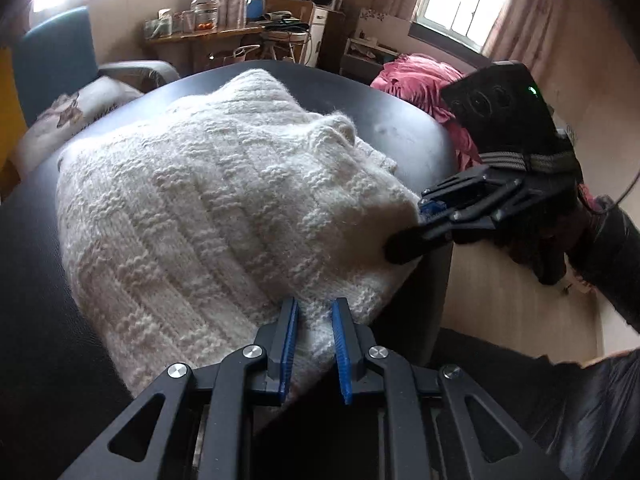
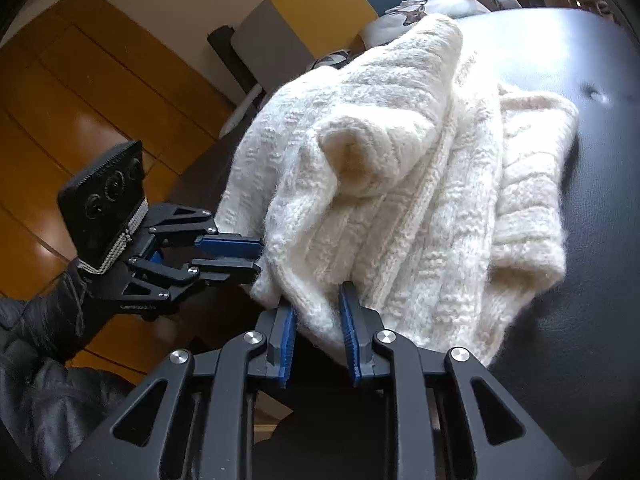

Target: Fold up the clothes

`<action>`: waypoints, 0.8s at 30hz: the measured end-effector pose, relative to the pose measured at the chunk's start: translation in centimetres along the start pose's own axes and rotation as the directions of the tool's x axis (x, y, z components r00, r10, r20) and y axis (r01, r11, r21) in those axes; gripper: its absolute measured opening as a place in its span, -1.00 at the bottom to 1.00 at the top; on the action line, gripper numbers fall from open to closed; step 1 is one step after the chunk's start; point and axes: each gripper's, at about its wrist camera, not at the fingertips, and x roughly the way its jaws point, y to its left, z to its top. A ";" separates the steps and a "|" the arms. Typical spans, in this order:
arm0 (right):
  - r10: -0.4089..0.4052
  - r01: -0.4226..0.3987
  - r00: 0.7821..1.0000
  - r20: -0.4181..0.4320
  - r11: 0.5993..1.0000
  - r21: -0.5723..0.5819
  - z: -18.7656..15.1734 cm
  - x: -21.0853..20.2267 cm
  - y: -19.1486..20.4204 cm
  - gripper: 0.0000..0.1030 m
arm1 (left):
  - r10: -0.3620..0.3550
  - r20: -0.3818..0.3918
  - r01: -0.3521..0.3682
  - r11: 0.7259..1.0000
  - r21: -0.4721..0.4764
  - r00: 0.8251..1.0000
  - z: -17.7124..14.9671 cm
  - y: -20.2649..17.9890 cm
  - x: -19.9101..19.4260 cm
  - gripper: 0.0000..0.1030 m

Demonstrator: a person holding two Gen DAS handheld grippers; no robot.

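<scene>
A cream chunky-knit sweater (image 1: 208,200) lies bunched and partly folded on a black padded table (image 1: 40,280). My left gripper (image 1: 314,314) is shut on the sweater's near edge, with knit pinched between its blue pads. The right wrist view shows the same sweater (image 2: 420,184) with a folded layer on top and a sleeve cuff (image 2: 352,160) sticking up. My right gripper (image 2: 318,304) is shut on a thick fold at the sweater's near edge. Both grippers hold the same edge close together: the right gripper (image 1: 408,228) enters from the right, the left gripper (image 2: 258,258) from the left.
The table's edge (image 1: 436,280) drops to a wooden floor (image 1: 520,300) on the right. A pink heap of cloth (image 1: 416,80) lies beyond it. A blue chair (image 1: 56,52) and cushion (image 1: 76,108) stand at the left. A cluttered desk (image 1: 224,32) lines the far wall.
</scene>
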 end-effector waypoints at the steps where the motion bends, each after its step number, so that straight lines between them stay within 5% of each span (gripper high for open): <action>1: -0.011 0.011 1.000 -0.004 1.000 -0.005 0.5 1.5 1.0 -0.38 | -0.013 0.007 0.013 1.000 -0.025 1.000 -0.1 0.4 -0.1 -0.68; 3: -0.001 0.001 1.000 -0.003 1.000 -0.008 0.5 1.5 2.7 0.03 | -0.032 0.021 0.033 0.997 -0.066 0.999 -0.4 1.0 -0.4 -0.68; 5: 0.071 -0.071 0.997 -0.005 0.997 -0.032 0.4 -0.1 4.5 0.82 | -0.034 0.032 0.036 0.996 -0.082 0.999 -0.7 1.1 -0.6 -0.68; 7: 0.094 -0.095 0.995 -0.029 0.994 -0.054 0.6 0.0 5.3 1.00 | -0.028 0.039 0.031 0.996 -0.087 0.999 -0.7 0.9 -0.5 -0.67; 11: 0.108 -0.109 0.991 -0.074 0.994 -0.002 1.6 0.4 5.4 0.99 | -0.029 0.048 0.033 0.994 -0.100 0.998 -0.7 0.9 -0.4 -0.67; 12: 0.104 -0.103 0.992 -0.076 0.994 0.019 1.8 0.2 5.3 0.94 | -0.030 0.051 0.036 0.994 -0.104 0.998 -0.8 0.9 -0.4 -0.67; 13: 0.083 -0.082 0.994 -0.076 0.996 0.019 1.9 -0.2 5.3 0.63 | -0.034 0.058 0.040 0.993 -0.110 0.998 -0.9 1.0 -0.5 -0.67; 15: -0.050 0.046 0.995 -0.083 0.998 -0.041 2.0 -0.4 5.8 -0.58 | -0.036 0.067 0.043 0.993 -0.114 0.997 -1.3 1.1 -0.6 -0.67; 16: -0.115 0.111 0.989 -0.092 0.993 -0.046 2.1 -0.2 5.7 -0.86 | -0.029 0.069 0.036 0.994 -0.108 0.997 -1.4 0.9 -0.7 -0.67; 20: -0.178 0.169 0.978 -0.105 0.981 -0.091 1.9 0.3 6.2 -0.86 | -0.004 0.071 0.010 0.996 -0.086 0.997 -1.5 0.4 -0.8 -0.67; 24: -0.155 0.137 0.986 -0.060 0.963 -0.234 1.9 -1.2 10.0 -0.86 | 0.006 0.053 -0.003 0.999 -0.051 0.999 -1.4 0.0 -1.0 -0.67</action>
